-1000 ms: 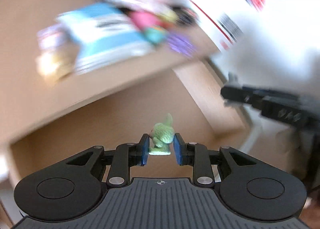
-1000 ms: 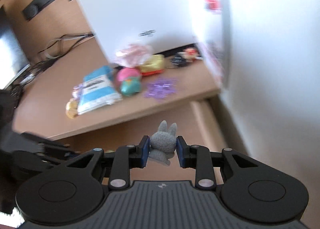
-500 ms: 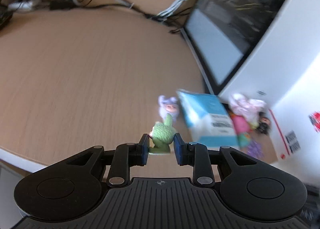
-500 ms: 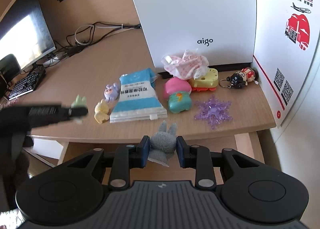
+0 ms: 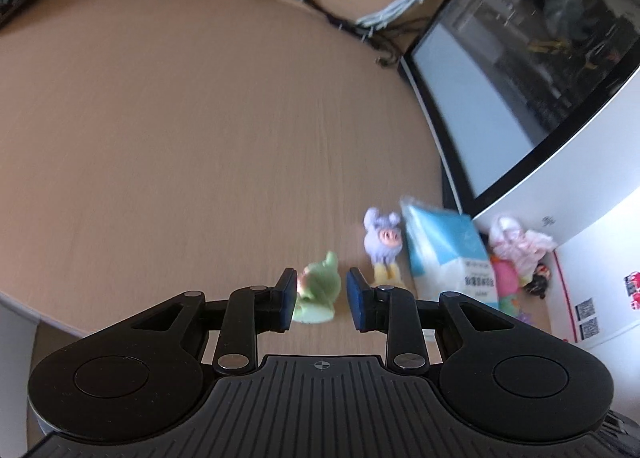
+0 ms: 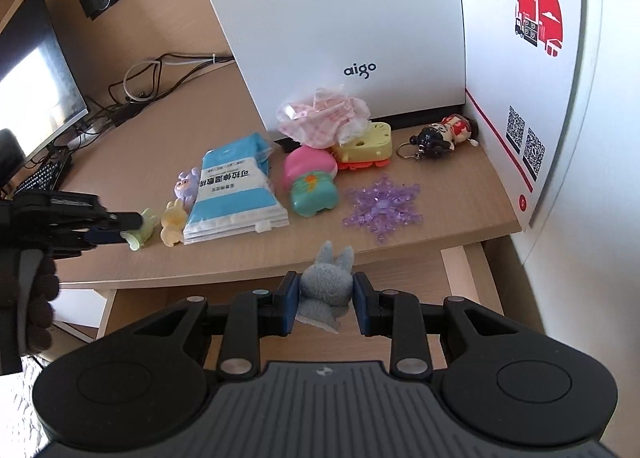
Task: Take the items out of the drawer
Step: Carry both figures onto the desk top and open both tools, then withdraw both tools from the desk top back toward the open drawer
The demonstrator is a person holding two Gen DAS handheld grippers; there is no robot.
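Green figurine (image 5: 318, 290) on desk edge; grey bunny (image 6: 326, 288) (fuzzy) aloft.

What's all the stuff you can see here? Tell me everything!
Green toy: 1, green, between the left fingers, at the desk's front edge.
Bunny: 1, grey, between the right fingers.
Purple toy: 1, purple, left of the pack.
Yellow toy: 1, yellow, in front of the purple toy.
Pack: 1, blue and white, mid desk.
Pink toy: 1, pink and teal, right of the pack.
Snowflake: 1, purple, front right.
Cheese toy: 1, yellow, by the case.
Wrapper: 1, pink, on the cheese toy.
Doll: 1, black and red, back right.
Case: 1, white, back.
Monitor: 1, black, left.
Desk: 1, wooden.
Left gripper: 1, black.
Right gripper: 1, black.
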